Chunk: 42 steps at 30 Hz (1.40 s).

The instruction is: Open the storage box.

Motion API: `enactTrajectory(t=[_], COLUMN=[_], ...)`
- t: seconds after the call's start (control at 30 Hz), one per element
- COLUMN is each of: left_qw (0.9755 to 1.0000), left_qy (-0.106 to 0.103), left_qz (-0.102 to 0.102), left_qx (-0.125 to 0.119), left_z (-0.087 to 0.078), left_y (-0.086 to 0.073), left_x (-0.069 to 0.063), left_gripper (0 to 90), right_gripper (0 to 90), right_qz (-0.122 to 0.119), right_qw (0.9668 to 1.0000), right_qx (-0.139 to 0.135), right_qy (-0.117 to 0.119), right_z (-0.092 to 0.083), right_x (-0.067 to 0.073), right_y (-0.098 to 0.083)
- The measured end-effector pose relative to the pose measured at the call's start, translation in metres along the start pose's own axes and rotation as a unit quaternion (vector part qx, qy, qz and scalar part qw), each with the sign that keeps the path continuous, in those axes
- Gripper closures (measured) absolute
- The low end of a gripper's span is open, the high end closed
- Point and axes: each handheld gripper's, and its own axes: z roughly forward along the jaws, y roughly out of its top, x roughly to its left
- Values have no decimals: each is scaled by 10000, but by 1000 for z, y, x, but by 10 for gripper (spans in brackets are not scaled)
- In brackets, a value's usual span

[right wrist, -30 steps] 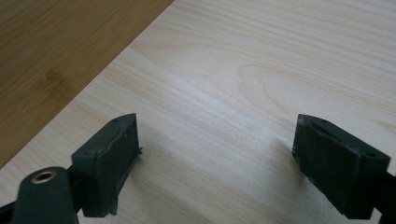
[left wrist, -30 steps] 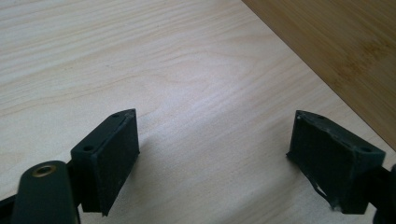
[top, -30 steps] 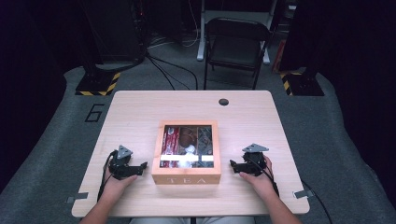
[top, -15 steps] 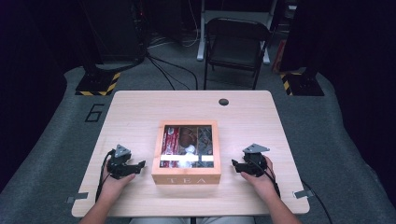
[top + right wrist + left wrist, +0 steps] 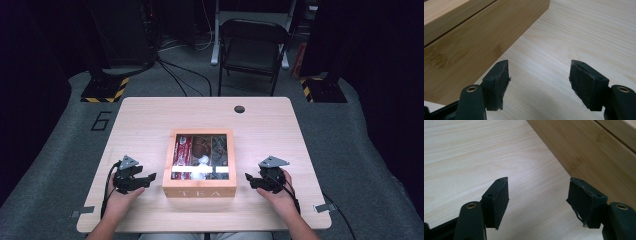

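Dark studio floor with grey carpet, a black folding chair (image 5: 252, 47) and yellow-and-black striped stand bases surrounded a pale rectangular wooden table (image 5: 150, 120), seen from the high view. A square bamboo tea box with a glass-windowed lid (image 5: 200, 162), lettered "TEA" on its near wall, sat at the middle of the table toward the person's edge, its compartments showing packets through the window. The left gripper (image 5: 147, 178), black with a grey three-cornered plate on top, was held just beside the box's left wall, pointing toward it but apart from it. The right gripper (image 5: 248, 177), of the same build, stood just beside the box's right wall, likewise pointing inward and apart from it. Thus the box lay between the two tools.

In the left gripper view, the left gripper (image 5: 537, 195) had its jaws partly spread with bare table between them; they had just been closing, and the box's side wall (image 5: 594, 152) ran diagonally ahead at upper right. In the right gripper view, the right gripper (image 5: 539, 77) also stood partly spread after narrowing, gripping nothing, with the box's wall (image 5: 474, 32) at upper left.
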Motion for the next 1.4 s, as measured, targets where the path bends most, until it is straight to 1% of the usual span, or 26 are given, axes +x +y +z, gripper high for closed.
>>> enactTrajectory(t=[0.03,0.07,0.17,0.27,0.3,0.37,0.43,0.47,0.53,0.57,0.6,0.63,0.73,0.83,0.87,0.9,0.97,1.0,1.07,1.1,1.17,1.2,1.27,1.33,1.4], left_qw=[10000,10000,10000,9999,9999,9998,9998,9997,9996,9995,9994,9993,9994,9993,9992,9991,9988,9988,9985,9983,9982,9978,9974,9972,9964], left_qy=[-13,-26,-16,-29,-29,-60,-86,-134,-142,-129,-178,-179,-199,-230,-238,-283,-303,-305,-359,-384,-423,-472,-535,-554,-637], left_qz=[-33,-16,23,160,160,198,191,205,229,245,297,300,254,268,282,302,355,357,385,382,390,408,446,443,496], left_qx=[-34,-51,-85,13,13,-29,-66,-82,-109,-138,-98,-110,-108,-99,-142,-112,-121,-161,-157,-190,-181,-204,-208,-247,-249], left_z=[-3,-5,-11,-16,-16,-23,-25,-30,-32,-33,-35,-36,-39,-40,-41,-42,-44,-45,-47,-47,-48,-48,-49,-49,-50], left_y=[1,3,6,7,7,10,11,12,13,13,12,12,10,9,8,8,9,8,8,7,7,5,4,3,1], left_x=[0,0,-2,-2,-2,-3,-3,-5,-7,-8,-9,-11,-14,-15,-18,-19,-21,-23,-26,-28,-29,-33,-36,-38,-40], left_gripper=[330,330,330,334,338,343,347,354,355,355,355,355,355,355,355,355,355,355,355,355,361,367,375,388,403], right_gripper=[325,326,326,326,326,326,327,337,342,345,345,346,354,362,378,384,409,422,437,440,444,449,451,456,466], right_qz=[-55,-93,-169,-179,-169,-177,-212,-271,-276,-284,-298,-295,-282,-286,-231,-226,-204,-261,-220,-235,-254,-273,-291,-334,-338], right_qw=[10000,9999,9998,9996,9996,9994,9993,9990,9989,9987,9987,9986,9983,9981,9980,9978,9977,9972,9970,9967,9964,9958,9955,9948,9944], right_qx=[23,33,62,130,135,154,164,144,133,136,92,63,53,6,-47,-26,-19,-47,-22,-66,-57,-59,-88,-105,-123], right_qy=[-19,21,9,146,193,257,274,316,345,403,414,446,502,537,585,629,639,699,738,777,807,868,896,961,995], right_z=[-1,-2,-5,-10,-11,-15,-18,-22,-24,-27,-28,-32,-37,-40,-43,-44,-46,-46,-48,-48,-48,-49,-49,-49,-48], right_x=[1,1,1,0,1,2,3,5,6,8,10,12,15,16,18,18,21,21,24,25,27,30,33,36,39], right_y=[1,2,5,9,11,13,14,15,16,16,17,18,19,19,19,19,18,18,17,17,17,16,15,15,14])
